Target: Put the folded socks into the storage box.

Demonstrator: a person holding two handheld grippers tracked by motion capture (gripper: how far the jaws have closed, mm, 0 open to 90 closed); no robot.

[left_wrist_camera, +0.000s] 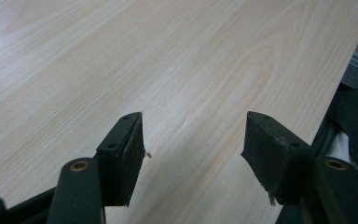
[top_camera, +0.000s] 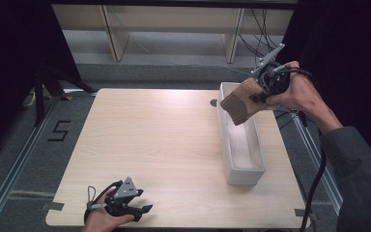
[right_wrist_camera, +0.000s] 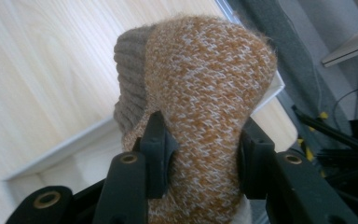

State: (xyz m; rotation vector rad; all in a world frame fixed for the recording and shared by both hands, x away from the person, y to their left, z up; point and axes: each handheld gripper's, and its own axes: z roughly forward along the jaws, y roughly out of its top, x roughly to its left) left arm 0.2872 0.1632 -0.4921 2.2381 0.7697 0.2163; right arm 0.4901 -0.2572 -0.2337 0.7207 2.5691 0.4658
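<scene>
Behind the folded orange-and-grey knitted sock [top_camera: 241,102], the far end of the long white rectangular bin [top_camera: 230,164] is hidden. The sock's lower end [right_wrist_camera: 200,205] runs off the bottom edge between the black pads — while the person's dark grey sleeve [top_camera: 362,179], right of the bin, is cut off at the corner.

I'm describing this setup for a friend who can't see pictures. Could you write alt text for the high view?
A person's right gripper holds a folded orange-brown knitted sock in the air over the far end of a long white bin on a pale wooden table. The left gripper rests open at the table's near edge, nothing between its jaws.
</scene>
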